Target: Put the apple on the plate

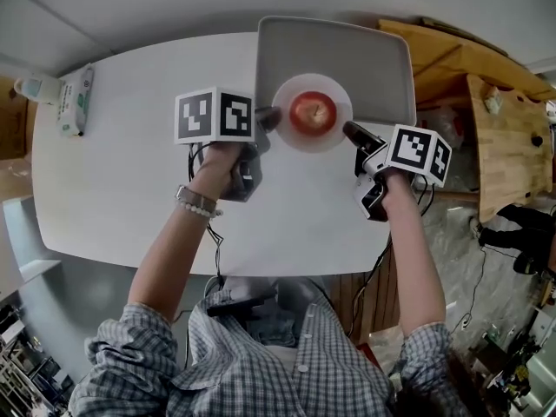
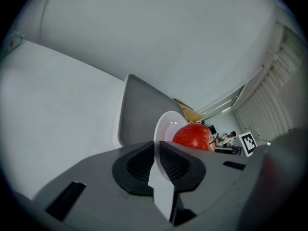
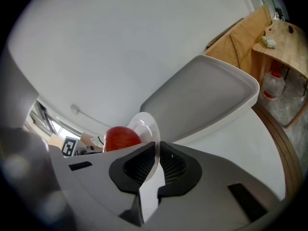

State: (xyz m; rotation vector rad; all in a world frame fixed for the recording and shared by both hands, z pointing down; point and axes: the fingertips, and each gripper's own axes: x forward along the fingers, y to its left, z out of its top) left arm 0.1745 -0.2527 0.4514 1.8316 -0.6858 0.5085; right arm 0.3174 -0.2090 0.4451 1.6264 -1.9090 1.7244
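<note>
A red apple [image 1: 312, 111] sits in the middle of a small white plate [image 1: 340, 102]. The plate overlaps the near edge of a grey tray [image 1: 365, 59]. My left gripper [image 1: 271, 118] is shut on the plate's left rim. My right gripper [image 1: 350, 130] is shut on its right rim. In the left gripper view the plate's rim [image 2: 166, 126] runs between the jaws of the left gripper [image 2: 158, 150], and the apple [image 2: 193, 137] shows just beyond. In the right gripper view the rim [image 3: 147, 124] is likewise pinched by the right gripper [image 3: 158, 153], with the apple [image 3: 121, 138] to the left.
The white table [image 1: 113, 181] carries the tray [image 3: 202, 100] at its far side, plus a wipes packet [image 1: 76, 101] and a small bottle [image 1: 35, 87] at the far left. Wooden furniture [image 1: 504, 129] stands off the table's right edge, with a bottle [image 3: 272, 88] under it.
</note>
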